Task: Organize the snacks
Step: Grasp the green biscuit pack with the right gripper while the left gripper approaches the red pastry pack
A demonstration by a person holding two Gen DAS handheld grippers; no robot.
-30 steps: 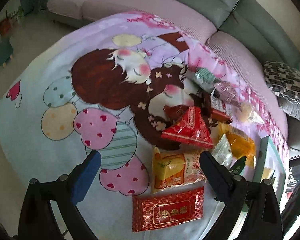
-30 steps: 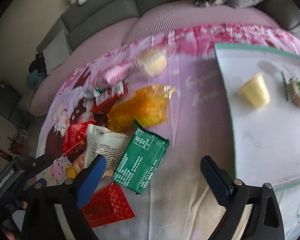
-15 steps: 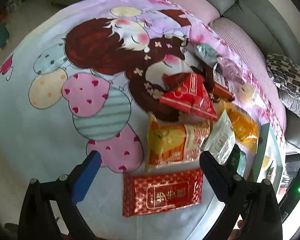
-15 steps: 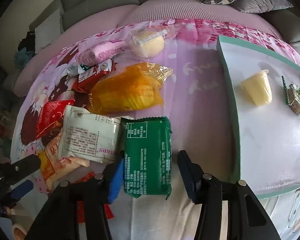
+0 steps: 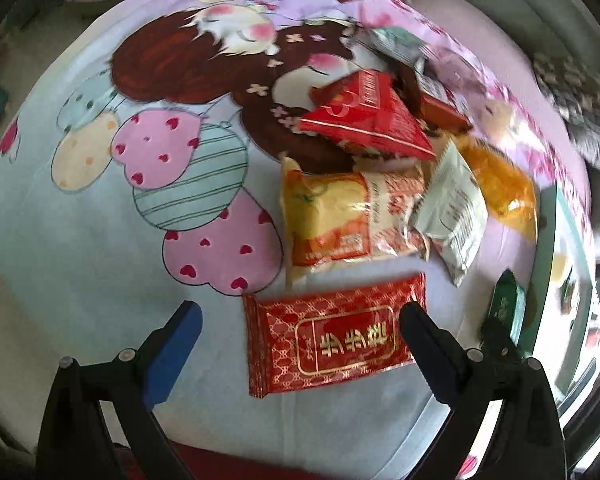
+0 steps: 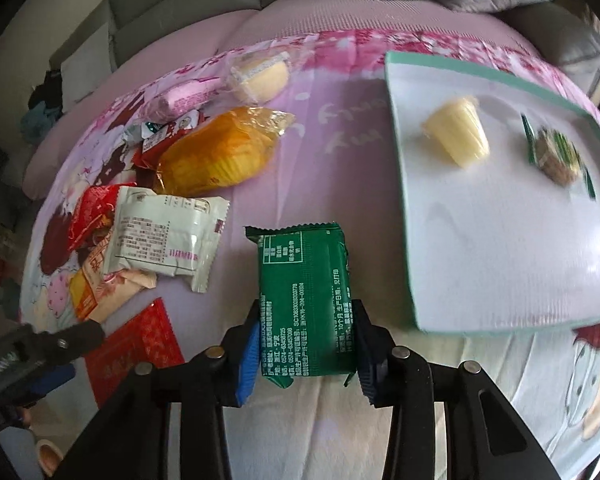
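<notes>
My right gripper (image 6: 306,320) has a green snack packet (image 6: 306,300) between its pads, which touch both long sides; its jaws are closing. The packet lies apart from the snack pile, just left of the white tray (image 6: 400,168). A yellow jelly cup (image 6: 456,136) and a small green-wrapped sweet (image 6: 556,156) sit on that tray. My left gripper (image 5: 300,312) stands open over a red packet with gold characters (image 5: 332,336), its fingers either side of it and not touching. Behind lie a yellow-orange packet (image 5: 340,216), a red bag (image 5: 372,120) and a white packet (image 5: 452,208).
More snacks lie on the cartoon-print cloth (image 6: 340,152): an orange cake bag (image 6: 220,152), a round yellow bun (image 6: 260,76), a pink roll (image 6: 184,98). A grey sofa (image 6: 172,12) with cushions runs behind. The cloth's left half (image 5: 100,220) holds no snacks.
My right gripper narrowed from wide open onto the green packet, which now sits away from the white packet and nearer the tray. The left gripper came down closer over the red gold-lettered packet.
</notes>
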